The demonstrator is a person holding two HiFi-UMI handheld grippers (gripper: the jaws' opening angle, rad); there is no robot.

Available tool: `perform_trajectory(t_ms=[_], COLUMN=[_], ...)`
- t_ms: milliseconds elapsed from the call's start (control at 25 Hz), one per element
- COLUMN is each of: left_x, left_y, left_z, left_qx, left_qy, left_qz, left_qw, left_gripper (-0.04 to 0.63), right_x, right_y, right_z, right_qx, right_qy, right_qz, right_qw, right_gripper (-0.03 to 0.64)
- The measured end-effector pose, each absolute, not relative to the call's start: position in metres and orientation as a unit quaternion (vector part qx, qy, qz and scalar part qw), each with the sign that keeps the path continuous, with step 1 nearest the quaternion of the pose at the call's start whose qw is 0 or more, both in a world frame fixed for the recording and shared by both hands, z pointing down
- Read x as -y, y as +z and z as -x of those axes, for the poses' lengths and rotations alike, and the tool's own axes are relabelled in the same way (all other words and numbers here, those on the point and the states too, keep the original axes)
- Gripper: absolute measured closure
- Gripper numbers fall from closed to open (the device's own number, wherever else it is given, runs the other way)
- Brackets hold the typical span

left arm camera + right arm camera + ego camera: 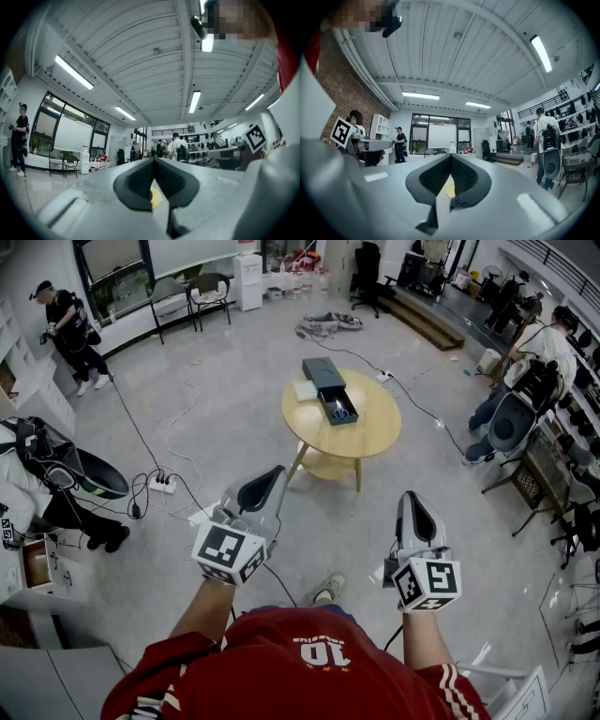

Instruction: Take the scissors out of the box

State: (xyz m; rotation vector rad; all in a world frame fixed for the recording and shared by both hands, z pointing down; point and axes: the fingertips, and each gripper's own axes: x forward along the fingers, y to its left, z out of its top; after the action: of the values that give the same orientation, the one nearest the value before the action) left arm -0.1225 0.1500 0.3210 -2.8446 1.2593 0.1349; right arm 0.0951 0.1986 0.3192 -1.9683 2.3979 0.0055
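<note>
Far ahead in the head view, a dark box (323, 374) stands on a round wooden table (370, 418), its drawer (337, 409) pulled open toward me. Blue-handled scissors (341, 412) lie in the drawer. Both grippers hang level near my body, well short of the table. The left gripper (272, 474) is shut with nothing in it, and its pads meet at the tip in the left gripper view (153, 159). The right gripper (411, 498) is also shut and empty (450, 156). A sliver of the yellow table (450, 190) shows below the right gripper's pads.
A white pad (305, 390) lies beside the box. Cables and a power strip (161, 484) trail over the grey floor to the left of the table. People stand or sit at the room's edges (67, 329), (534, 362). My shoe (328, 589) shows below.
</note>
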Motion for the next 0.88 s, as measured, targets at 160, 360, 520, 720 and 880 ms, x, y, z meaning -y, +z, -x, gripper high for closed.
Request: perform_trajectory(t_ms=[160,360,520,720,880], left_x=[-0.150,-0.151,-0.151,-0.150,-0.148], left_y=[0.318,0.320,0.320,0.322,0.321], left_z=[0.119,0.119,0.119,0.125,0.128], left_qx=[-0.404,-0.403,-0.403,-0.402,-0.402], left_qy=[0.044,0.045,0.045,0.047,0.049], left_qz=[0.914,0.914,0.914,0.914,0.914], left_qw=[0.016,0.016,0.014,0.013,0.009], left_gripper=[0.595,0.595,0.595,0.595,0.595], right_x=[-0.198,-0.198,-0.198,-0.197,-0.193], right_y=[0.318,0.319,0.317,0.318,0.316], right_z=[-0.095,-0.093,-0.094,-0.088,-0.084], right_qx=[-0.774,-0.776,-0.776,-0.775,-0.778], right_qy=[0.001,0.003,0.003,0.009,0.008], right_qz=[0.633,0.630,0.630,0.632,0.627], right_qw=[0.020,0.022,0.023,0.018,0.022], right_gripper=[0.618,0.618,0.618,0.618,0.618])
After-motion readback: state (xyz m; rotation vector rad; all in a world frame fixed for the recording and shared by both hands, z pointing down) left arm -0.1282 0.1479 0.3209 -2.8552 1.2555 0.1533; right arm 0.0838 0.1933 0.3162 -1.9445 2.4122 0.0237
